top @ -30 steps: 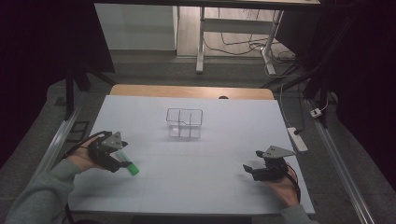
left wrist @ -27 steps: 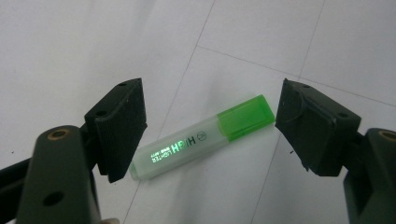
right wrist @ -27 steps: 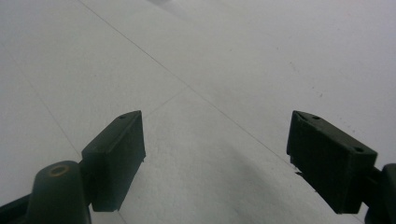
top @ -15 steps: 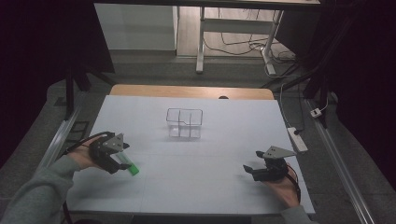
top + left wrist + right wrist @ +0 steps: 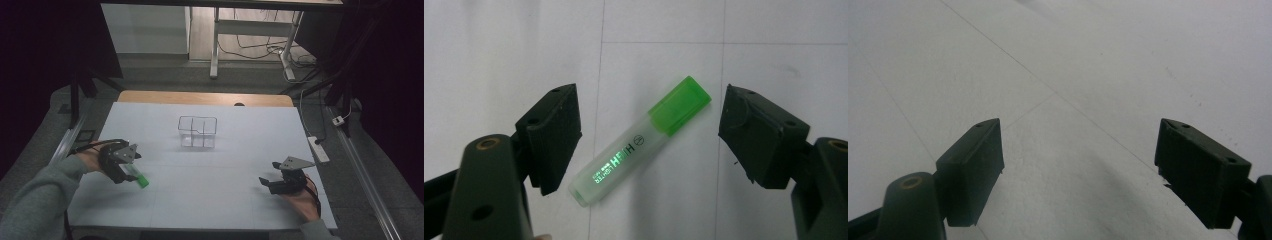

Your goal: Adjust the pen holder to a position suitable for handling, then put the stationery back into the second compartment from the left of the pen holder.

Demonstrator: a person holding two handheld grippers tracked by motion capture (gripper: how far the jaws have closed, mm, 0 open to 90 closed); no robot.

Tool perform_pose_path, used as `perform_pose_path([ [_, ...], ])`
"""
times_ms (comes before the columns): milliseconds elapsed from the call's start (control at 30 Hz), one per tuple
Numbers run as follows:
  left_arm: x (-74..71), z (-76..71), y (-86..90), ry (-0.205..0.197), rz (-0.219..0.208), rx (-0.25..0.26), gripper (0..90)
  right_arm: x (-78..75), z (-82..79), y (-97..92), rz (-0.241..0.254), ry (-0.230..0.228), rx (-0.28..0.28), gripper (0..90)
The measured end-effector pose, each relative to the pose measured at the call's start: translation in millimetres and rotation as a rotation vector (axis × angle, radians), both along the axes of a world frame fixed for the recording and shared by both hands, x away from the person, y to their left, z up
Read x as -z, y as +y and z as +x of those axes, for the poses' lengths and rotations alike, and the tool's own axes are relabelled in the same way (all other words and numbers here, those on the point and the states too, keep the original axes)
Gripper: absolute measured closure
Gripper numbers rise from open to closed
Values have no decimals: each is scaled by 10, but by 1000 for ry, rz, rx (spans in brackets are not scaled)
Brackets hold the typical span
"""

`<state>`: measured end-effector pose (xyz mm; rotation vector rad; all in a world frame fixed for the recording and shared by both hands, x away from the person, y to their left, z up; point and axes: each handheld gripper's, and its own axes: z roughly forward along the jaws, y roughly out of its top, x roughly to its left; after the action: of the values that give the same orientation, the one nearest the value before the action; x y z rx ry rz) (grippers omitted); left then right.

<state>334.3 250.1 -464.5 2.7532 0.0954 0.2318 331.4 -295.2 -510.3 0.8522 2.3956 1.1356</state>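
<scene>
From the high view, my left claw sits at the near left of the white table, right over the green highlighter. Compared with a second ago it has barely shifted: the hand has eased a touch closer to me and the pen's green cap pokes out just past the claw tip, toward the table's middle. The clear divided box stands well ahead of that claw and off to its right, untouched. My right claw rests low at the near right, unmoved across the three moments.

In the left gripper view, the left claw is spread wide, and the highlighter lies flat on the table between the jaws, slanted, cap end nearer the right jaw, pale butt end just beside the left jaw. Neither jaw touches it yet, as far as I can tell. So I judge the change to be a final lining-up: the pen is bracketed, and closing should catch it, though the slant means the jaws may turn it as they meet.

In the right gripper view, the right claw is also wide apart with bare table between the jaws, holding nothing.
</scene>
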Motion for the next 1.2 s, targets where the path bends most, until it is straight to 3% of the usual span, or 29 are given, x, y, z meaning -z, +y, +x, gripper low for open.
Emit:
perform_pose_path([
  [233,22,57,-46,6,22,44,272,-8,-30,-16,3,0,4,190],
  [633,313,153,-131,61,100,93,304,11,-22,-4,-3,9,-6,191],
  [967,429,177,-210,90,132,144,315,19,-19,5,-9,14,-11,192],
  [1200,474,189,-236,116,146,181,405,20,-19,11,-12,15,-10,192],
])
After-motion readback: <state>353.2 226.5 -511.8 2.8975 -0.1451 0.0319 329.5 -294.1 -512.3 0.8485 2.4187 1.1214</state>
